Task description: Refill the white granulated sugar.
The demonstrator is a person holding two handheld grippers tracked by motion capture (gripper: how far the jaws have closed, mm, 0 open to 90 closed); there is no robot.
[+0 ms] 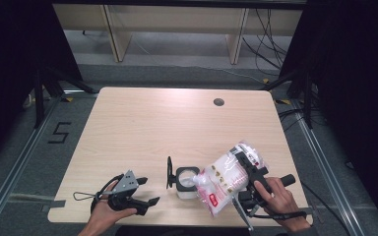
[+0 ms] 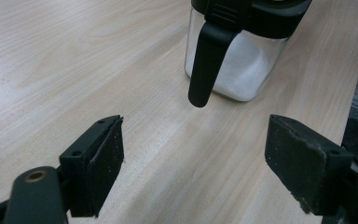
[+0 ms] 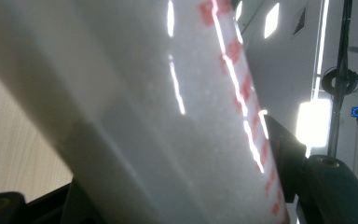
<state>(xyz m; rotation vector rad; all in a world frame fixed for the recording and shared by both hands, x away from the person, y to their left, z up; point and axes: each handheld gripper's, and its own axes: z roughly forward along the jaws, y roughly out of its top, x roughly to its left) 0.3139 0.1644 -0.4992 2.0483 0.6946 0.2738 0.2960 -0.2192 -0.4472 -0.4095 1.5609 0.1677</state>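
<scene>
A clear square jar [image 1: 186, 183] with a black rim and some white powder inside stands near the table's front edge, its black hinged lid [image 1: 169, 172] swung open to the left. My right gripper [image 1: 243, 167] is shut on a clear plastic bag [image 1: 224, 178] of white powder with red print, tilted so its lower end reaches over the jar's mouth. In the right gripper view the bag [image 3: 168, 116] lies between both jaws. My left gripper [image 1: 145, 191] rests open on the table to the left of the jar. The left gripper view has the jar [image 2: 242, 51] and its hanging latch [image 2: 207, 65] ahead of the open jaws.
The wooden table [image 1: 142, 123] has a round cable hole [image 1: 219, 102] at its far right. The jar stands close to the front edge. Black frames and cables flank the table on the floor.
</scene>
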